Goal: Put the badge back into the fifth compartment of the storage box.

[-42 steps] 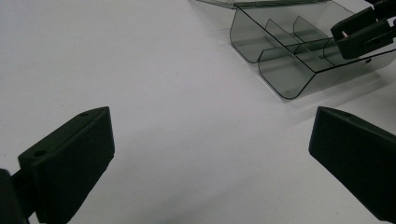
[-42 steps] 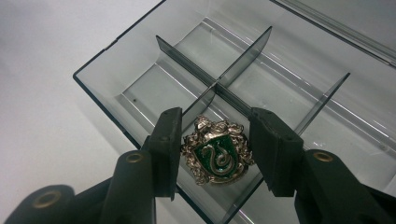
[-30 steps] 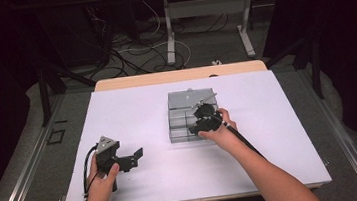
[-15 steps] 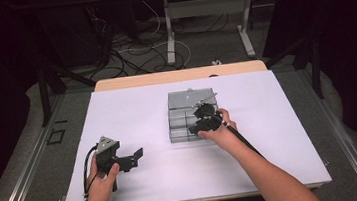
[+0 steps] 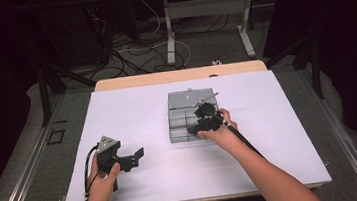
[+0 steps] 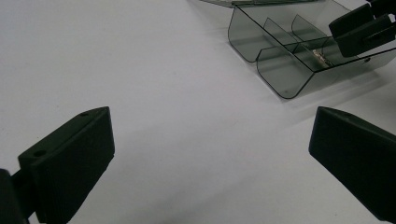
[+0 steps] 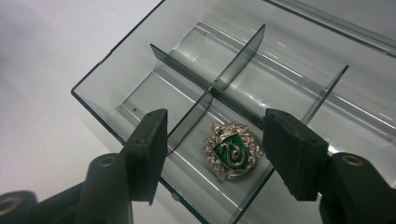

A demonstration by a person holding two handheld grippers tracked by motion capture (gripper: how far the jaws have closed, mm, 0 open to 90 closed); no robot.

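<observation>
Smoky clear plastic, the divided box [image 5: 191, 114] sits mid-frame on the white counter [image 5: 133, 115] in the high view, right tongs [image 5: 204, 120] at its near edge. The left gripper view shows left tongs [image 6: 210, 158] spread wide, box upper right. The right gripper view alone reveals a green-and-silver badge [image 7: 232, 150] lying in a compartment between the spread right tongs.

- The divided box [image 5: 192, 114] sits on the table [image 5: 132, 110], directly under the right gripper [image 7: 212, 140].
- A badge [image 7: 232, 150] lies in a box compartment, between and below that gripper's parted jaws.
- The left gripper [image 5: 130, 158] rests on the table well apart, with the box ahead of it to its right.
</observation>
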